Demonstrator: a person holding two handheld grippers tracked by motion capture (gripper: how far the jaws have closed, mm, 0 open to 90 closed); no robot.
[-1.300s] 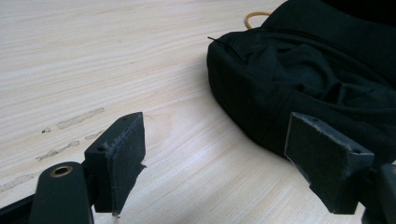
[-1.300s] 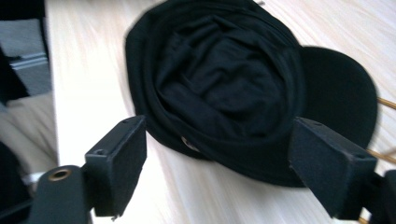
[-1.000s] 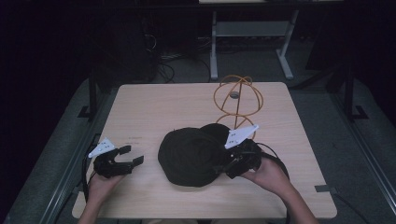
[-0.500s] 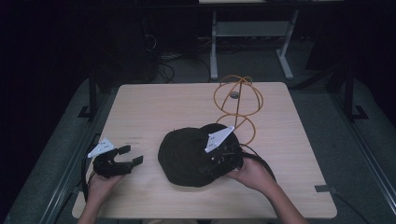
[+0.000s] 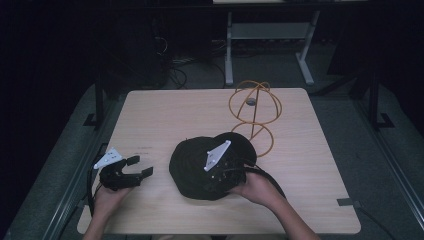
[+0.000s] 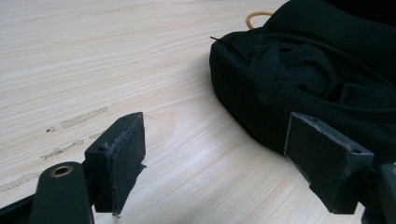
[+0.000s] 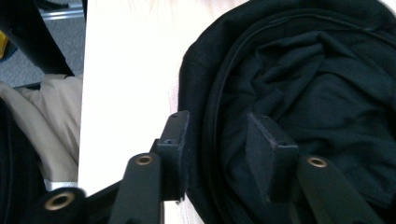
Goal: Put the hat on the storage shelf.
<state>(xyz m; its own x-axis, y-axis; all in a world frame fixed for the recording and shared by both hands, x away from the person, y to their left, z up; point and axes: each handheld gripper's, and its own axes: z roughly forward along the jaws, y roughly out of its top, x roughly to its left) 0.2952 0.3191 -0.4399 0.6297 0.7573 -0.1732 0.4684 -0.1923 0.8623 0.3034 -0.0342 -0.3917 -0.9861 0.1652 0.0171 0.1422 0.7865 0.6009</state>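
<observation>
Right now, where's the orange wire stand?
In the high view the orange wire stand sits on the table's far right part, just beyond the black hat, its base touching or overlapping the hat's far edge.

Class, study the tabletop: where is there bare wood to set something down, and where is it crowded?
Free: the far left stretch of the table, behind the left gripper and left of the orange wire stand; also the right edge beyond the stand. Crowded: the near middle, where the black hat and right gripper sit.
</observation>
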